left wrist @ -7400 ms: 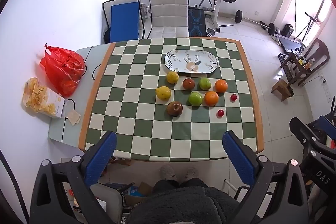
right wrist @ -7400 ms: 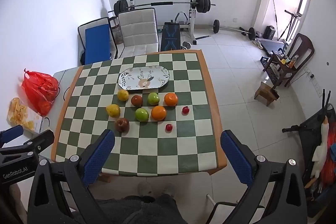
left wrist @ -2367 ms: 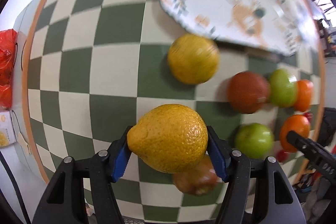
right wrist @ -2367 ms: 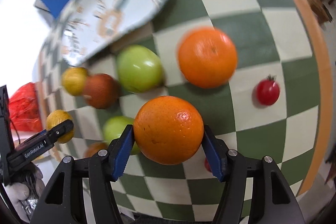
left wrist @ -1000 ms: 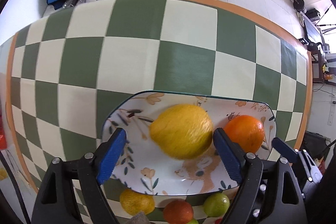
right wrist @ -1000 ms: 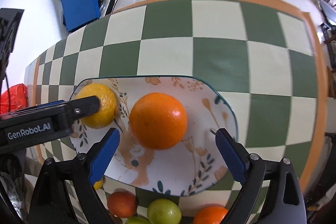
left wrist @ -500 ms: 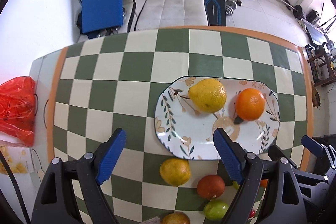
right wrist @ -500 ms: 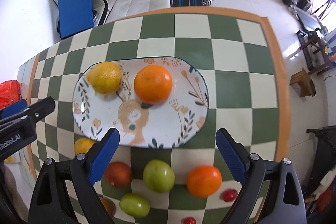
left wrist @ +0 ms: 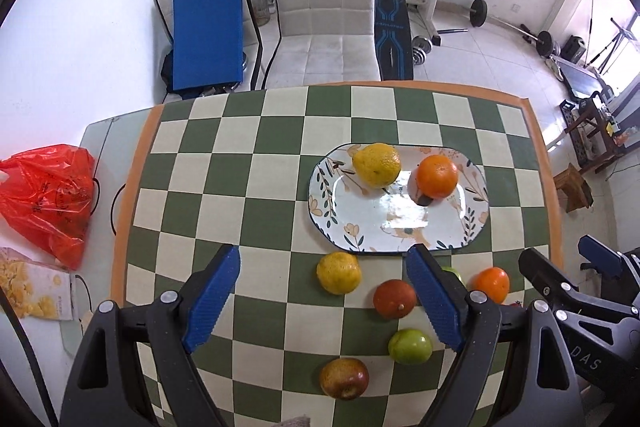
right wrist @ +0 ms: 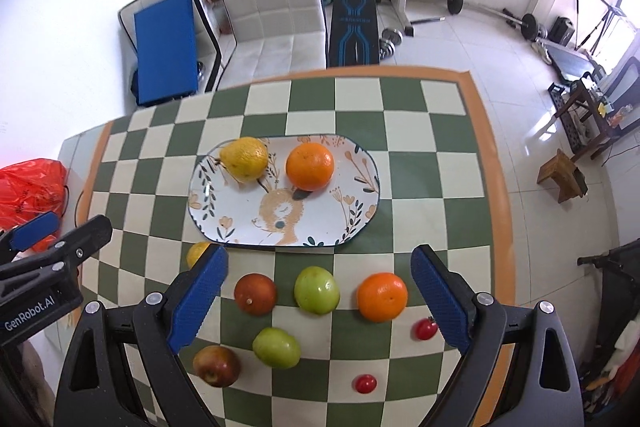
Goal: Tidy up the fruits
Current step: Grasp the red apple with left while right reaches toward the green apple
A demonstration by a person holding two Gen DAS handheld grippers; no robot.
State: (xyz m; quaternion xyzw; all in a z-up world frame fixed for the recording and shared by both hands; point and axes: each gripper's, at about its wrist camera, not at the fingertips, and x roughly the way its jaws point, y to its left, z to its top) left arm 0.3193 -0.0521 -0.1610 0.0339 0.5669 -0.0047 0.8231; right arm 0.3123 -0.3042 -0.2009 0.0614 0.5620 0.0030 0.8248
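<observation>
The checkered surface (right wrist: 420,187) carries an oval plate (right wrist: 360,211) at its centre, likely the collecting spot. A lemon (right wrist: 244,159) sits at the plate's ten o'clock and an orange (right wrist: 310,166) at one, leaving the near half free. Loose fruit waits at six. Left gripper (left wrist: 324,303) and right gripper (right wrist: 318,301) hover empty, fingers spread wide.

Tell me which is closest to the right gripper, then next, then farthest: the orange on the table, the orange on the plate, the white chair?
1. Orange on the table, just ahead of the right gripper.
2. Orange on the plate, mid-table.
3. White chair, beyond the table's far edge.
</observation>
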